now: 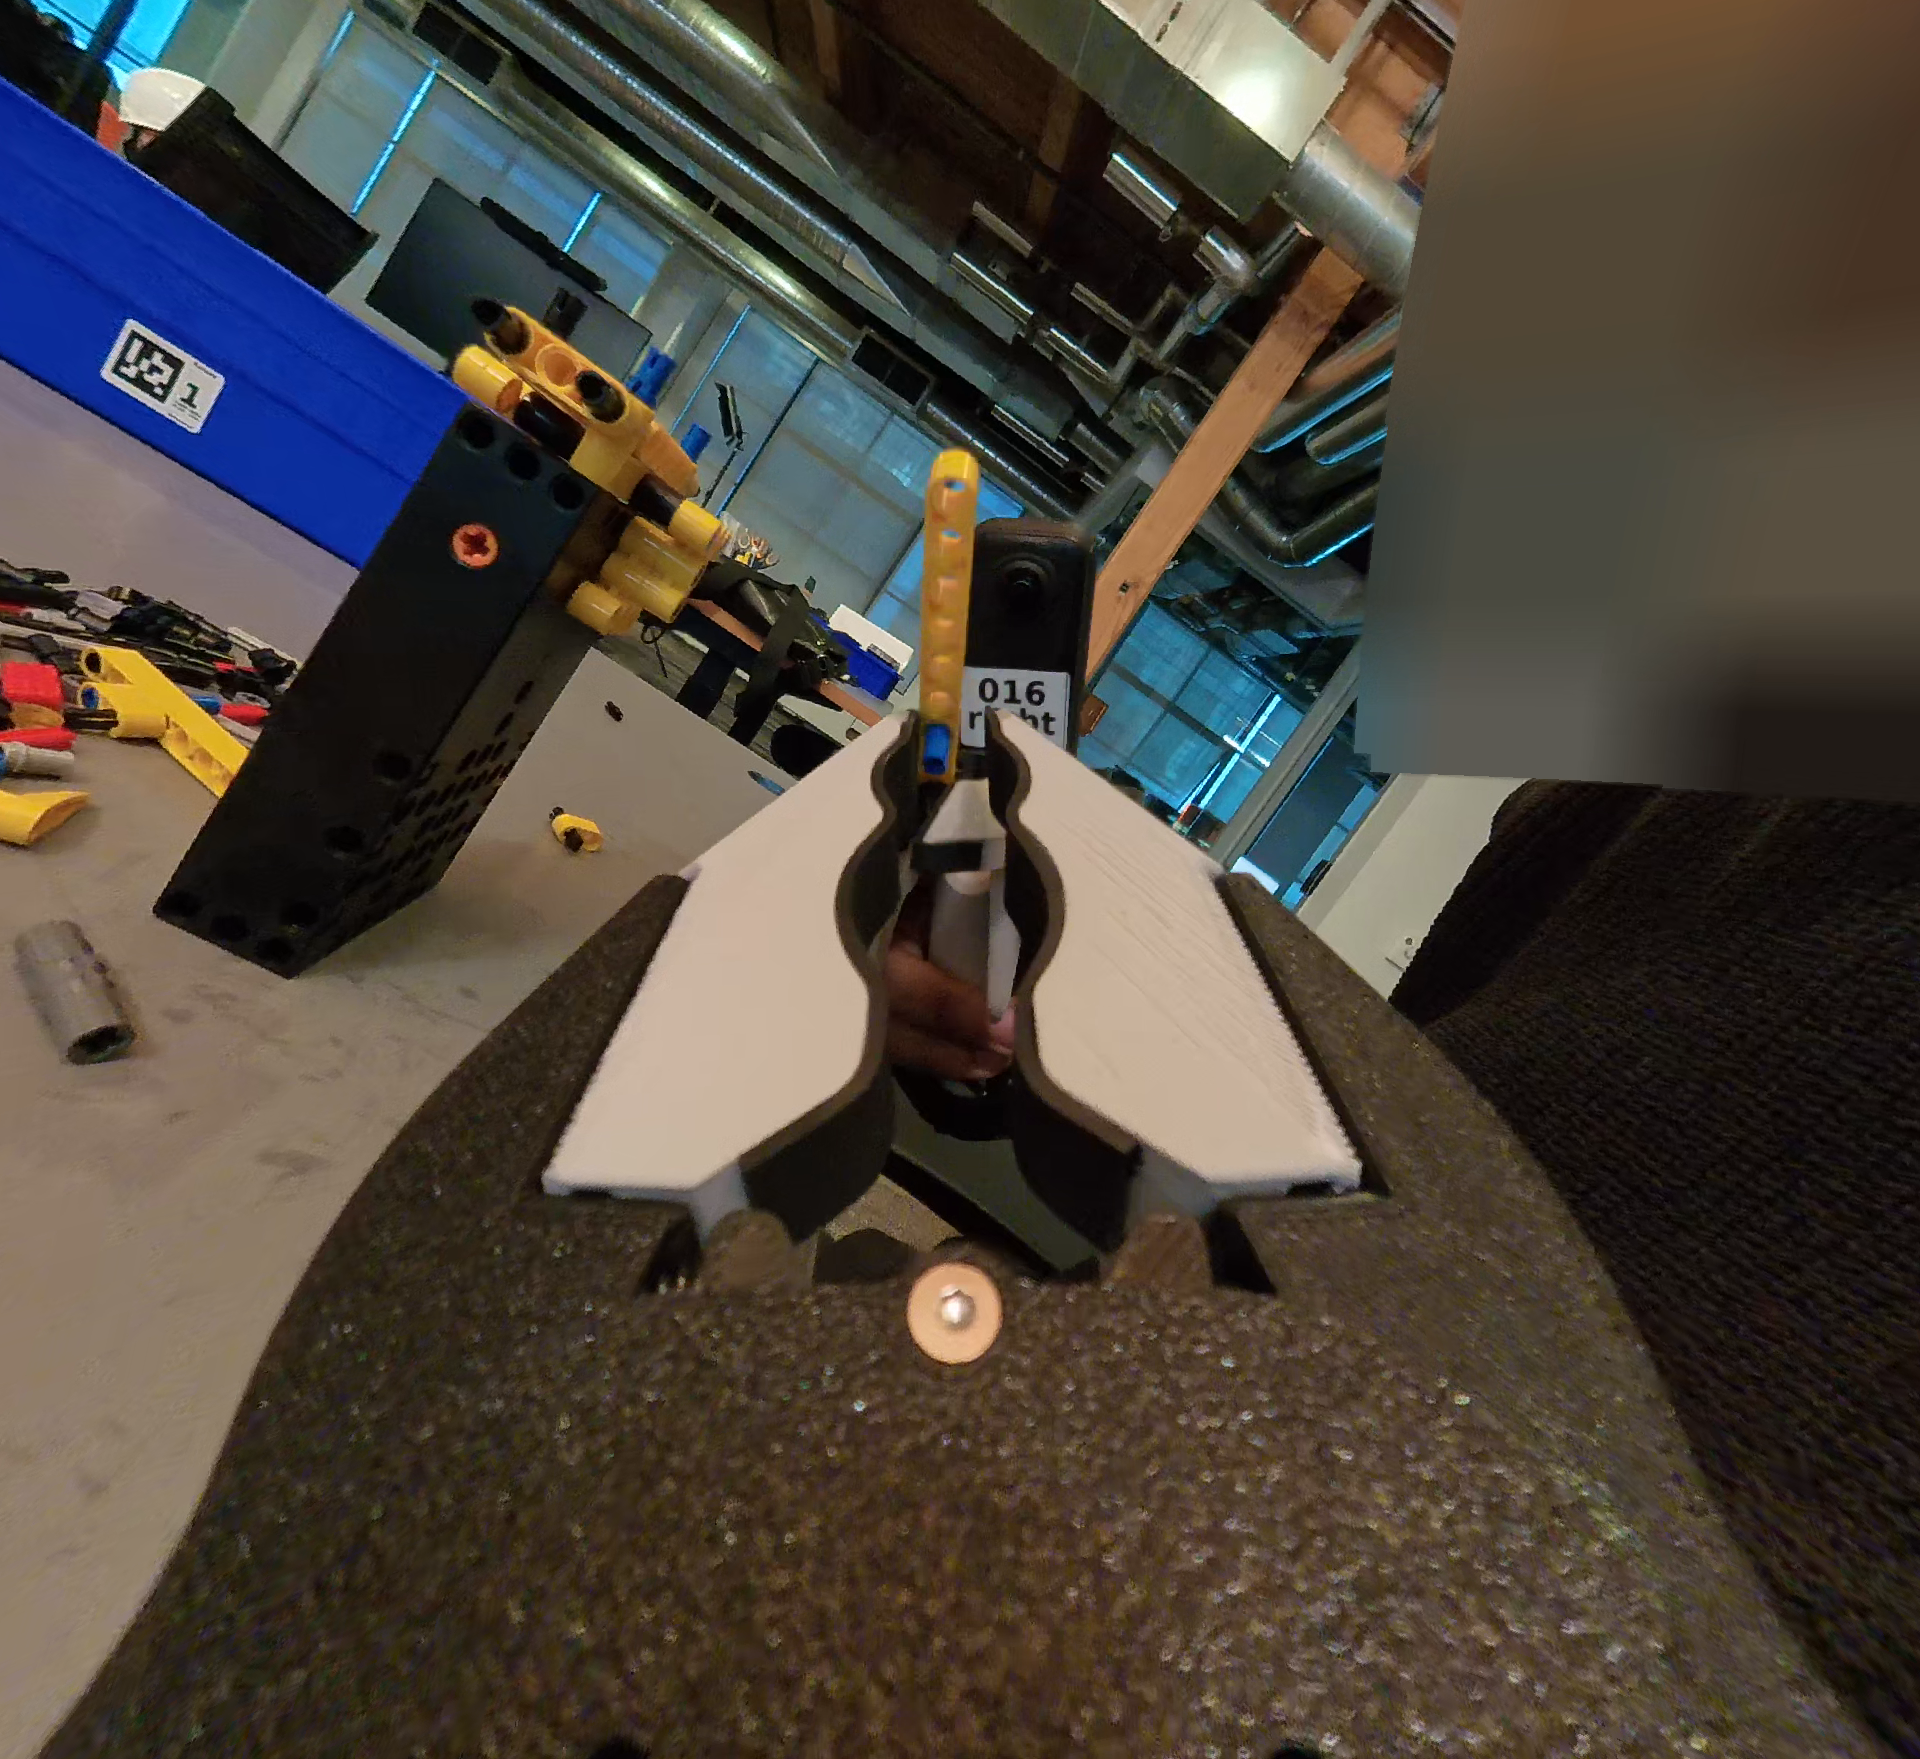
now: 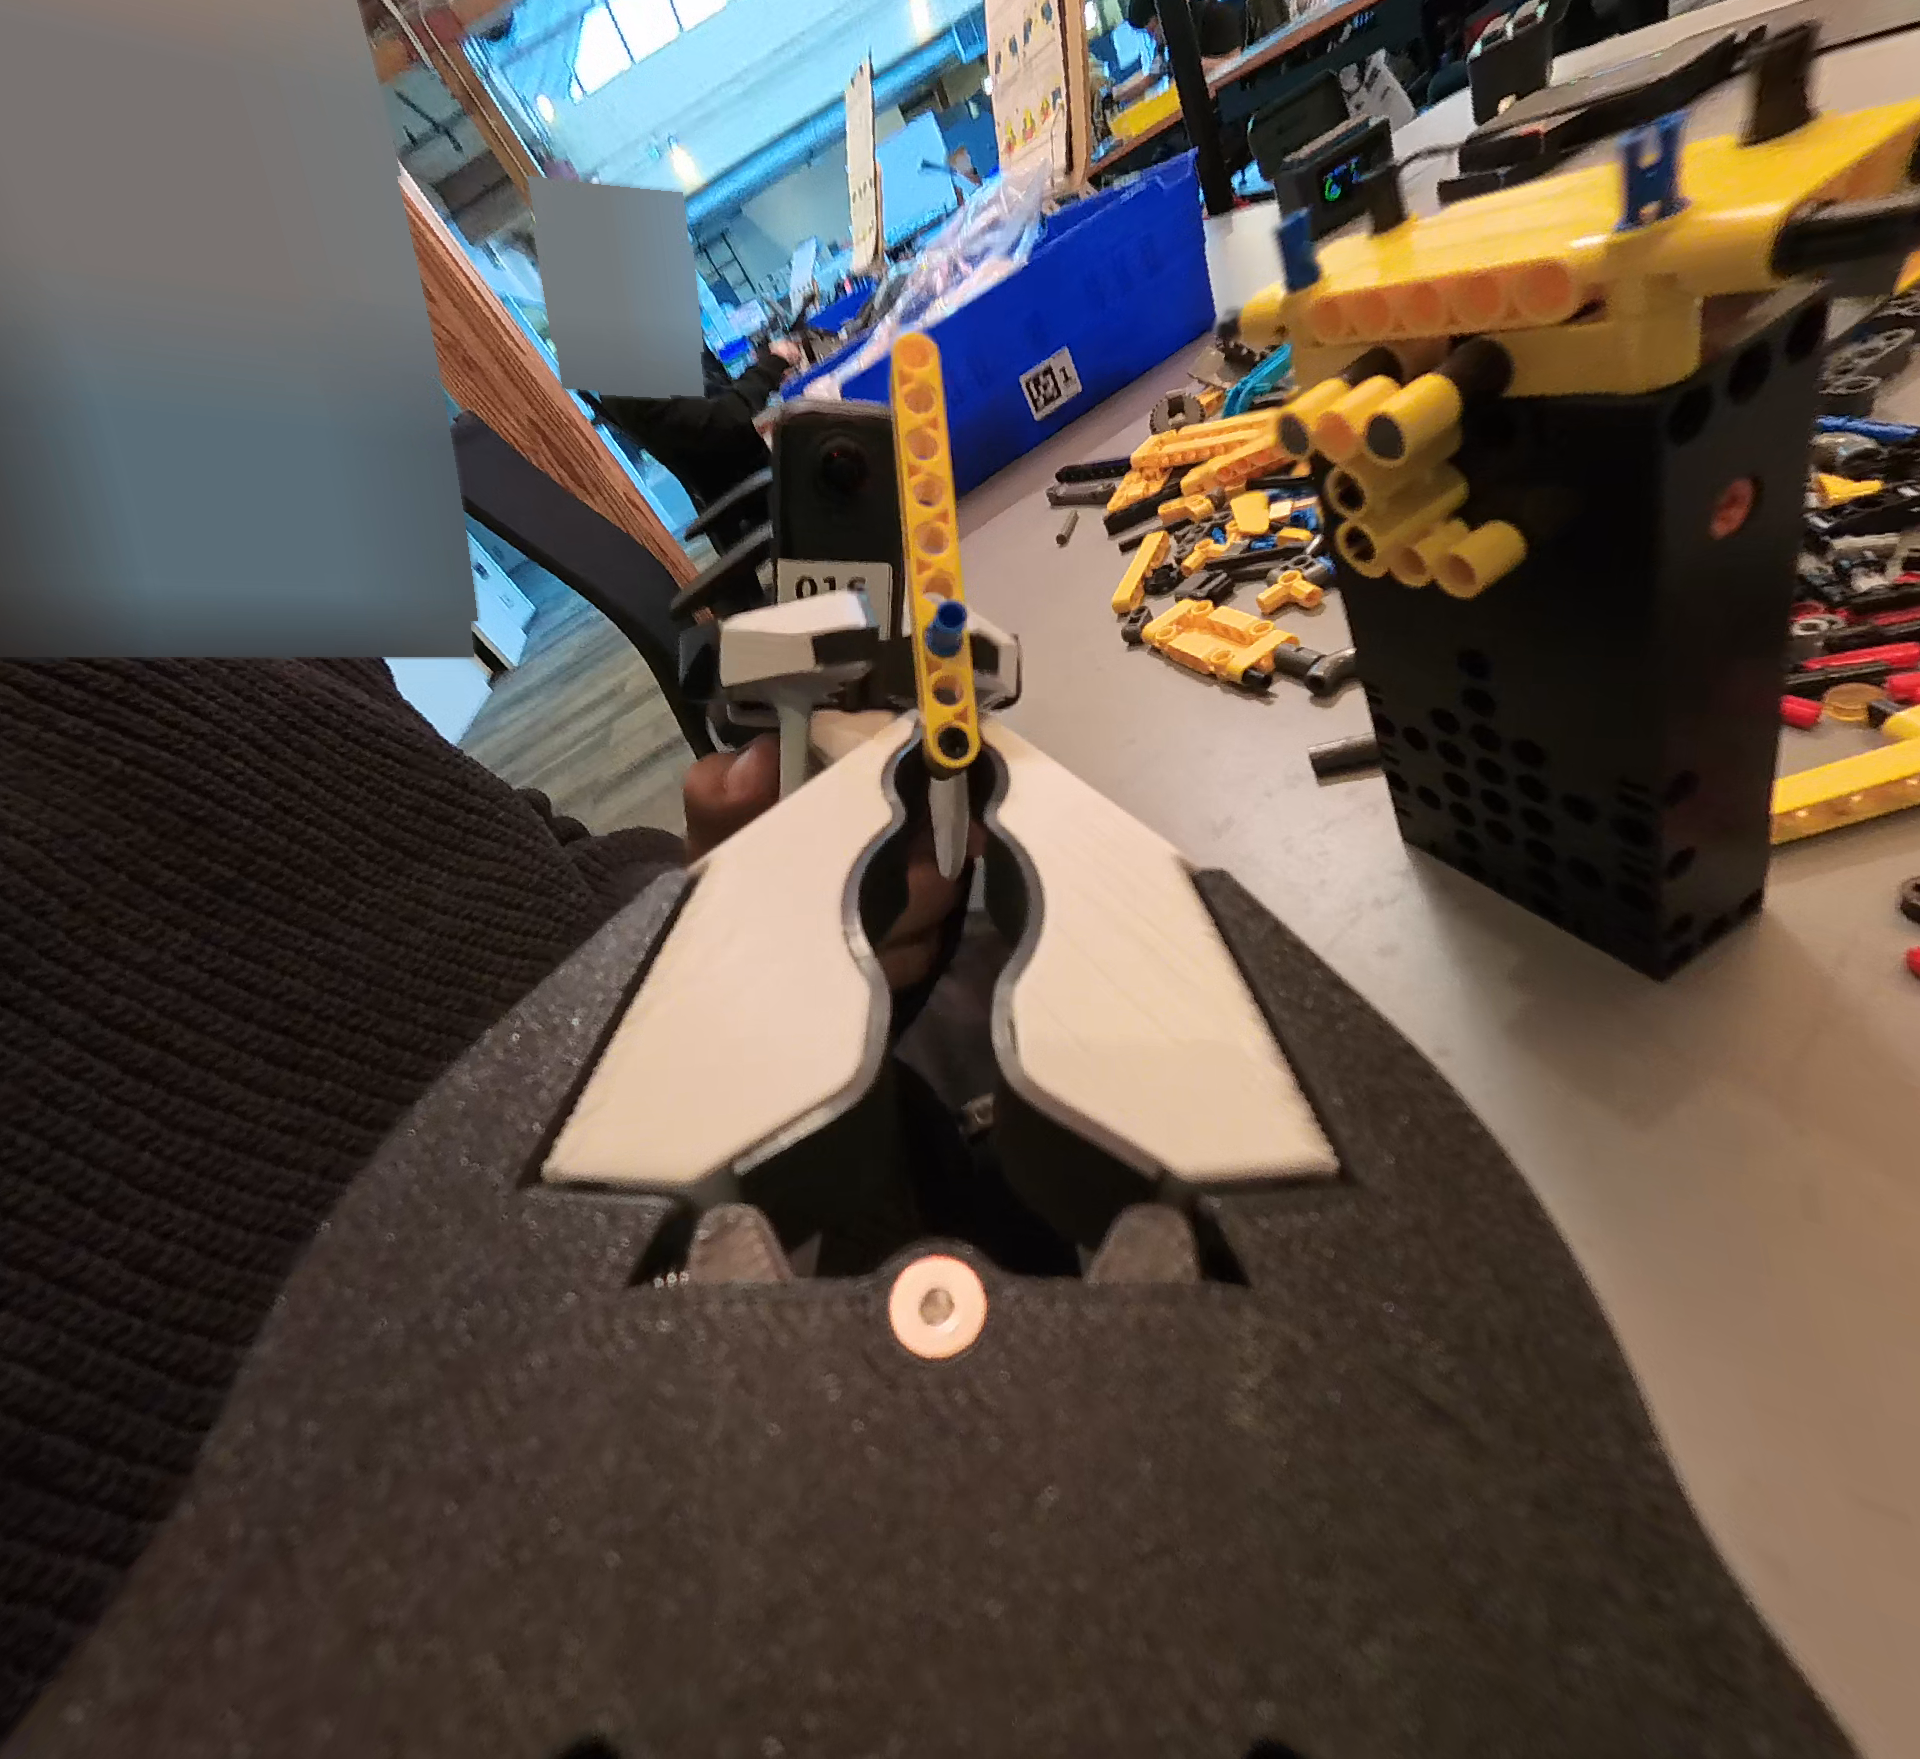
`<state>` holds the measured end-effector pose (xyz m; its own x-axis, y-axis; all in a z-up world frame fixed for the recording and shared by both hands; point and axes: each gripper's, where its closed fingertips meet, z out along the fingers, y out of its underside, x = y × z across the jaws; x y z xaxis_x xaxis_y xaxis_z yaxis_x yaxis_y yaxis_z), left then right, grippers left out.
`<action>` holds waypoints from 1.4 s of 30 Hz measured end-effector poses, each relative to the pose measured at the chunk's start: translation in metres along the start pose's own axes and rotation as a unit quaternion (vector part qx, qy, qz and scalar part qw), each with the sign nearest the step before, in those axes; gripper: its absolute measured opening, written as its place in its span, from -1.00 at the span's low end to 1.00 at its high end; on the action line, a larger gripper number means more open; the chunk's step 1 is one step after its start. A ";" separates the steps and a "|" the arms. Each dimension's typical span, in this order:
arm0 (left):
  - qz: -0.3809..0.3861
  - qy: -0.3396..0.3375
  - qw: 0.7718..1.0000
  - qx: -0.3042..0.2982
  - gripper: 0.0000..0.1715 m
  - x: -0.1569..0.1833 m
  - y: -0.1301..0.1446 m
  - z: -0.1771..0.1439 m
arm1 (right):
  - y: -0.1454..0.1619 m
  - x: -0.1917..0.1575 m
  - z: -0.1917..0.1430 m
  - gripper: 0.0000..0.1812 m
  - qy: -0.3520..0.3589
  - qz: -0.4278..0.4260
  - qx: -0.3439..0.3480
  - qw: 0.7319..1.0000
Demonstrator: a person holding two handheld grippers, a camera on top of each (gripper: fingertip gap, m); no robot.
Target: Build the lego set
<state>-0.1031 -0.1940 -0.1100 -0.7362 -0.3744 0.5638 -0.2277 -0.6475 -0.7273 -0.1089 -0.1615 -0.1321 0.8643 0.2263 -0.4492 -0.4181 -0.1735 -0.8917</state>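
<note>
A long yellow beam with holes (image 1: 948, 587) stands upright between my two grippers, which face each other. My left gripper (image 1: 943, 751) is shut on a blue pin (image 1: 935, 751) set in the beam's lower part. My right gripper (image 2: 951, 745) is shut on the beam's bottom end (image 2: 951, 733); the blue pin (image 2: 943, 618) sticks out toward it a few holes higher. The left gripper's grey fingers (image 2: 800, 639) show beyond the beam in the right wrist view. The right gripper's black camera (image 1: 1029, 587) shows behind the beam in the left wrist view.
A black perforated block (image 1: 395, 701) (image 2: 1558, 670) stands on the grey table (image 2: 1558, 1138), topped by a yellow part assembly (image 1: 603, 462) (image 2: 1455, 286). Loose parts (image 1: 104, 670) (image 2: 1216, 514), a grey metal tube (image 1: 73, 992) and a blue bin (image 2: 1039, 307) lie around. A dark knit sleeve (image 2: 208, 982) is close.
</note>
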 end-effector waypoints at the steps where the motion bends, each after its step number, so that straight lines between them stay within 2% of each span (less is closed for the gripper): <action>1: -0.003 0.000 1.000 0.002 -0.86 -0.001 -0.001 0.000 | 0.001 0.000 0.001 -0.94 0.001 -0.004 -0.006 1.000; 11: -0.021 -0.001 1.000 0.023 -0.92 -0.003 -0.008 -0.005 | 0.002 -0.004 0.002 -0.92 -0.005 -0.006 -0.011 1.000; 14: -0.028 -0.010 0.998 0.048 -0.92 -0.006 -0.019 -0.011 | -0.001 0.010 -0.017 -0.75 0.025 -0.025 -0.021 0.999; 17: -0.030 -0.015 0.998 0.053 -0.92 -0.008 -0.021 -0.013 | -0.011 0.042 -0.045 -0.75 0.131 -0.069 -0.037 0.988; 20: -0.026 -0.018 0.998 0.045 -0.92 -0.009 -0.018 -0.011 | -0.007 0.094 -0.087 -0.77 0.299 -0.113 -0.096 0.943; 22: -0.027 -0.018 0.999 0.044 -0.92 -0.008 -0.017 -0.011 | 0.006 0.114 -0.102 -0.77 0.348 -0.117 -0.149 0.918; 25: -0.026 -0.018 0.999 0.041 -0.92 -0.009 -0.016 -0.010 | 0.023 0.128 -0.105 -0.77 0.366 -0.101 -0.190 0.905; 29: -0.019 -0.020 0.999 0.036 -0.92 -0.009 -0.014 -0.009 | 0.022 0.137 -0.110 -0.77 0.395 -0.104 -0.188 0.893; 34: -0.017 -0.019 0.999 0.033 -0.92 -0.008 -0.013 -0.009 | 0.028 0.141 -0.112 -0.77 0.396 -0.100 -0.205 0.889; 37: -0.017 -0.019 0.999 0.033 -0.92 -0.008 -0.013 -0.009 | 0.028 0.142 -0.113 -0.78 0.390 -0.090 -0.202 0.894; 39: -0.016 -0.020 0.999 0.031 -0.92 -0.008 -0.013 -0.009 | 0.028 0.142 -0.115 -0.90 0.391 -0.086 -0.202 0.894; 42: -0.013 -0.022 0.999 0.029 -0.92 -0.008 -0.012 -0.008 | 0.028 0.135 -0.110 -0.91 0.361 -0.063 -0.186 0.912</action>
<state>-0.0993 -0.1775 -0.1091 -0.7015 -0.3851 0.5997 -0.2077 -0.6945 -0.6889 0.0263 -0.2411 -0.2118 0.9135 -0.4004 -0.0717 -0.2957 -0.5328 -0.7929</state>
